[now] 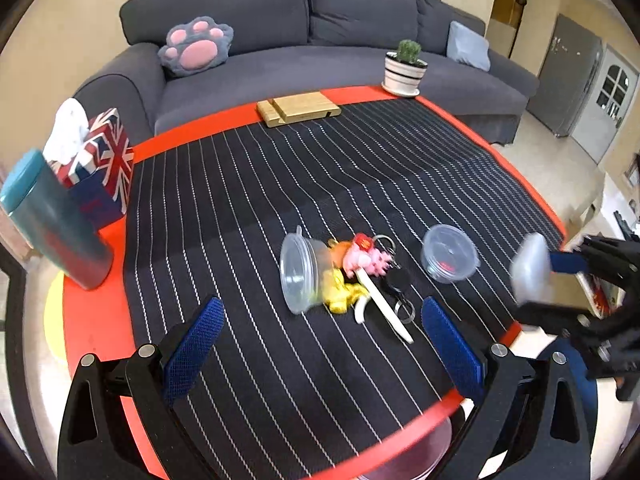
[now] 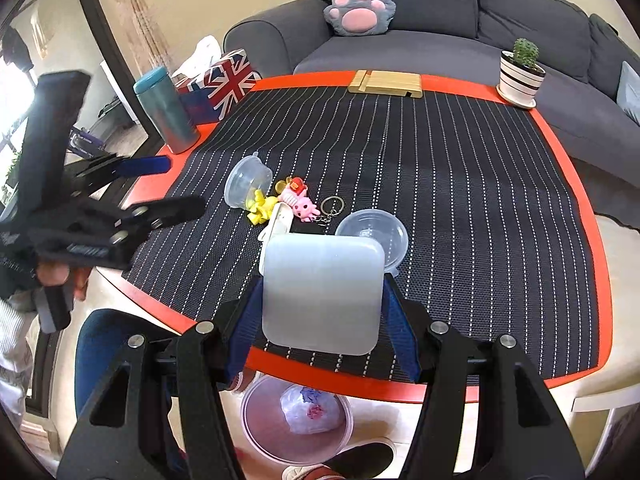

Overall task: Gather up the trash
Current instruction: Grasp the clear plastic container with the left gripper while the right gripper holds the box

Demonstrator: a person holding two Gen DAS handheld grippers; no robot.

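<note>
My right gripper (image 2: pixel 320 320) is shut on a milky square plastic box (image 2: pixel 322 294) just above the table's near edge; the same box (image 1: pixel 530 268) shows blurred at the right of the left wrist view. My left gripper (image 1: pixel 324 344) hangs open over the striped mat with nothing between its blue pads (image 1: pixel 196 344). Ahead of it lie a clear cup on its side (image 1: pixel 298 270), a white plastic knife (image 1: pixel 384 304) and a round clear container (image 1: pixel 450 254). On the floor below the table edge stands a clear tub (image 2: pixel 256 428) holding a crumpled bag (image 2: pixel 310 408).
A yellow and pink toy keychain bundle (image 1: pixel 360 264) lies against the cup. A teal tumbler (image 1: pixel 52 220) and a Union Jack tissue box (image 1: pixel 104 164) stand at the left, a wooden stand (image 1: pixel 298 109) and a potted cactus (image 1: pixel 405 68) at the far edge. A grey sofa (image 1: pixel 280 64) lies beyond.
</note>
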